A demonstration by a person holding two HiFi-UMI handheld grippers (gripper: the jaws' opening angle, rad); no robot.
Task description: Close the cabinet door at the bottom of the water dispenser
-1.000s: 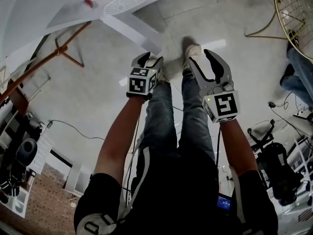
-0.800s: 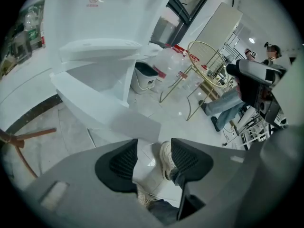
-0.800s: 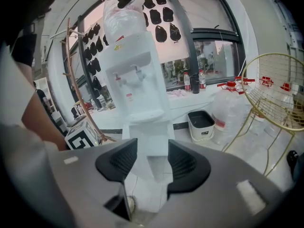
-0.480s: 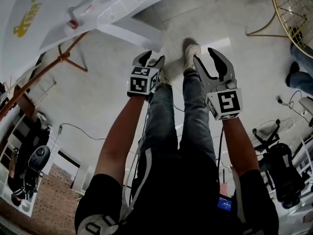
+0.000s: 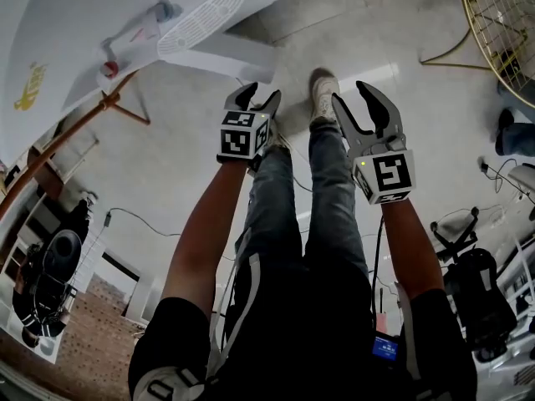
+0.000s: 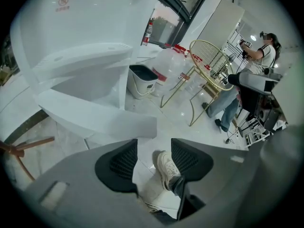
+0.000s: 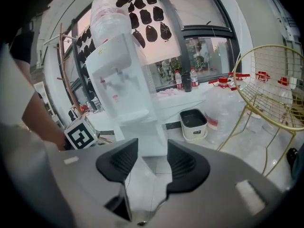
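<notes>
Cabinet door (image 5: 226, 53): swung open at foot of white water dispenser (image 7: 118, 75), far left, free edge over bare floor (image 5: 167, 174) | left gripper (image 5: 259, 97), right gripper (image 5: 354, 95): jaws half apart, holding nothing, clear of door | pail (image 7: 193, 123): dark inside | yellow logo (image 5: 29, 98): unreadable

A white bin (image 7: 193, 123) with a dark rim stands on the pale tiled floor (image 5: 167, 174), just beside big clear water jugs (image 7: 222, 103) with red caps. A gold wire chair (image 7: 270, 87) stands to their right. Small bottles (image 7: 186, 80) line the window sill. A person (image 6: 261, 56) stands beyond the chair. A black cable (image 5: 140, 220) trails across the floor.
</notes>
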